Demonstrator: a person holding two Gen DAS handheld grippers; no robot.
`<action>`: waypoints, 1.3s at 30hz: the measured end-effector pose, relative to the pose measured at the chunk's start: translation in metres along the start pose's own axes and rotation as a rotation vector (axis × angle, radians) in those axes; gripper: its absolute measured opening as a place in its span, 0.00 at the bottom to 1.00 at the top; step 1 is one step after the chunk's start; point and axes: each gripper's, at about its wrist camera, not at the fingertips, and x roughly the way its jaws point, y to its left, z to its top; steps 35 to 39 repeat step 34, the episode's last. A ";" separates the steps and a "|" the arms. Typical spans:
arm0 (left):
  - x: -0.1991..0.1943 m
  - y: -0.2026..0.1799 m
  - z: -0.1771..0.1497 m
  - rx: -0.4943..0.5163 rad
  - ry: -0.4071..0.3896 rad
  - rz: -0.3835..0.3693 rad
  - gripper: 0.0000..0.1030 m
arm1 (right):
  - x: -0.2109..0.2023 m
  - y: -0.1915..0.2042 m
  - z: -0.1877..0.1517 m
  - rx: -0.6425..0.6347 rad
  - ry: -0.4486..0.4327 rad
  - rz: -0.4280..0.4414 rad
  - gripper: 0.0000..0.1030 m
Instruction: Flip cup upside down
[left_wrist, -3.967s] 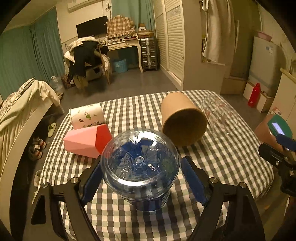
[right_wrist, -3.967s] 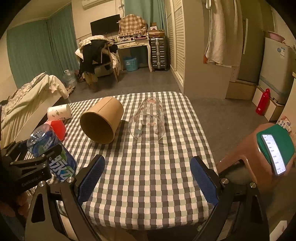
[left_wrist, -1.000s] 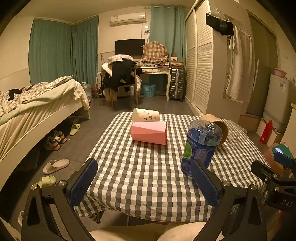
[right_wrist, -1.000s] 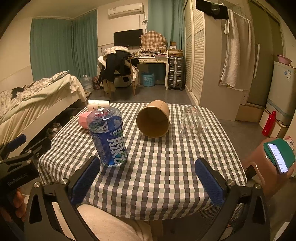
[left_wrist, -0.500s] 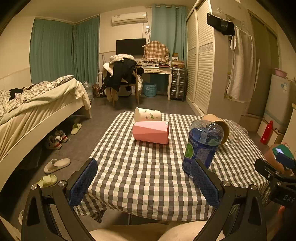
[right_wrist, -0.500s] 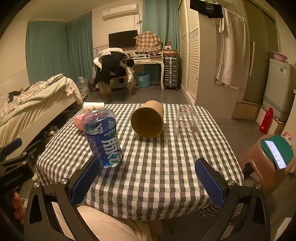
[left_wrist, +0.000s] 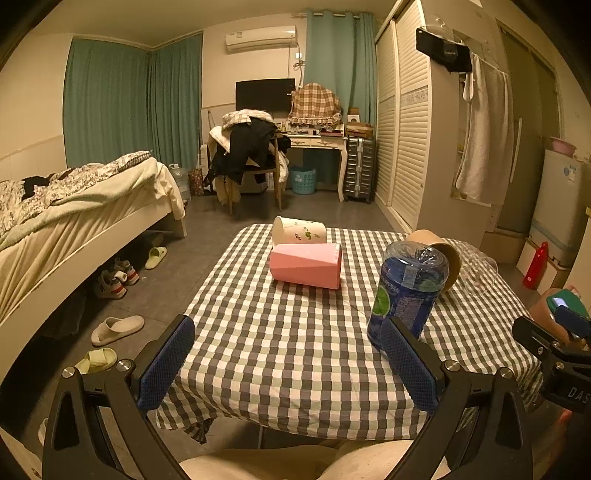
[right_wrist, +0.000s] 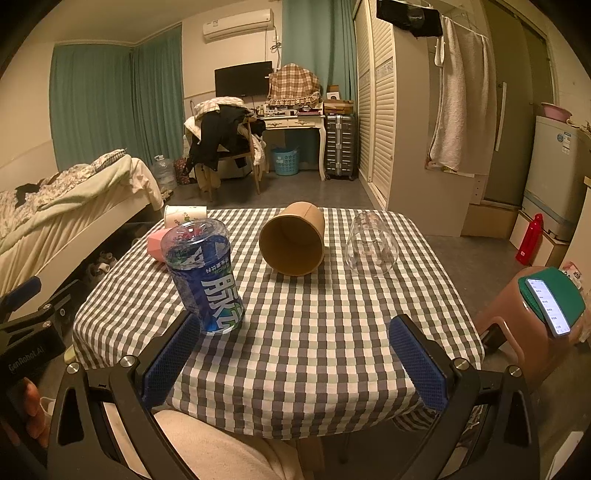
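A blue cut-off bottle cup (left_wrist: 408, 291) (right_wrist: 205, 277) stands upside down on the checked tablecloth (left_wrist: 295, 350) (right_wrist: 314, 325). Behind it, on their sides, lie a pink cup (left_wrist: 304, 265) (right_wrist: 157, 245), a white printed paper cup (left_wrist: 299, 229) (right_wrist: 184, 215), a brown paper cup (left_wrist: 441, 247) (right_wrist: 293, 243) and a clear glass (left_wrist: 478, 267) (right_wrist: 371, 245). My left gripper (left_wrist: 288, 363) is open and empty, back near the table's front edge; its right finger overlaps the blue cup's base in the view. My right gripper (right_wrist: 293, 360) is open and empty over the front edge.
A bed (left_wrist: 66, 206) and slippers (left_wrist: 118, 326) are on the left. A brown stool (right_wrist: 517, 325) with a phone (right_wrist: 548, 304) stands right of the table. A chair with clothes (left_wrist: 247, 162), a desk and a wardrobe stand behind. A person's lap (right_wrist: 221, 454) lies below the grippers.
The left gripper let go of the blue cup, now standing upside down, and drew back. In the last second both grippers shifted only slightly.
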 end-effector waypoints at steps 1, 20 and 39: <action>0.000 0.000 0.000 0.001 -0.001 0.000 1.00 | 0.000 0.000 0.000 0.000 0.001 0.000 1.00; 0.000 0.000 0.000 0.000 -0.001 0.000 1.00 | 0.000 0.001 -0.003 0.000 0.007 -0.003 1.00; -0.001 0.002 -0.002 0.001 0.005 -0.009 1.00 | 0.001 0.002 -0.005 -0.004 0.011 -0.002 1.00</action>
